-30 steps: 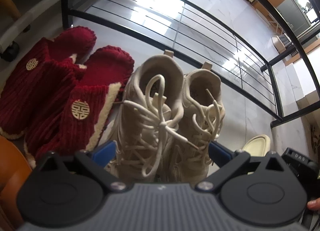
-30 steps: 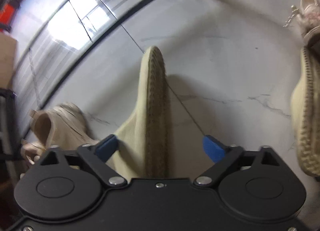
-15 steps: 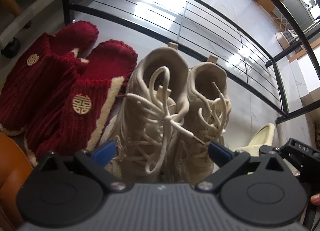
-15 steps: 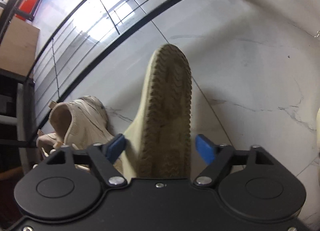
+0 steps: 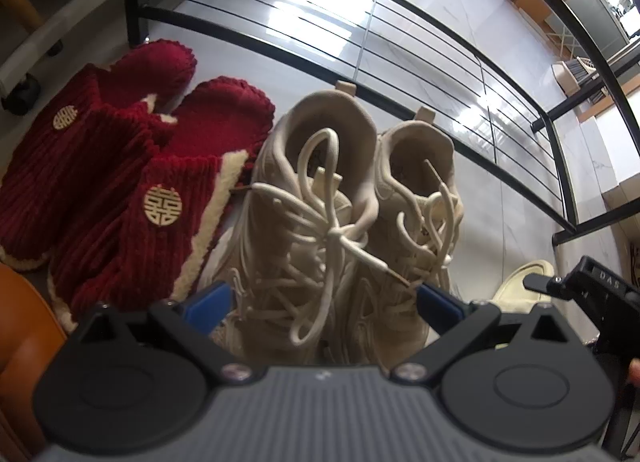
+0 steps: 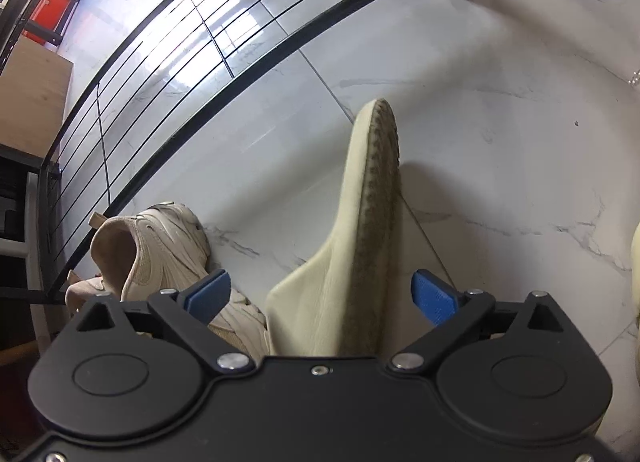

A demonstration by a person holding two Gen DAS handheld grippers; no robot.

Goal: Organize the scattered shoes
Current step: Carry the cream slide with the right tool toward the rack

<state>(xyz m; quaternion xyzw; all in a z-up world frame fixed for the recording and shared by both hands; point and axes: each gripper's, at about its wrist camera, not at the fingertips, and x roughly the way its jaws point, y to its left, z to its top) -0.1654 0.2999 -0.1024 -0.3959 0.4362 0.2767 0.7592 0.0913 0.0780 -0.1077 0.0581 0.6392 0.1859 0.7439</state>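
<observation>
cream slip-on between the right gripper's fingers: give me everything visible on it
The cream slip-on is a pale knit-looking shoe lying tipped on its side on the marble floor, its ridged, dirt-darkened sole facing right and one end pointing away. It sits between the right gripper, whose jaws have just been opening and stand clear of it. A beige sneaker lies just left.

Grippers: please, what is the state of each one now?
Left gripper: open around the beige sneakers, pads not pressing.
Right gripper: open, jaws just opened; cream slipper lies between them, released.
</observation>
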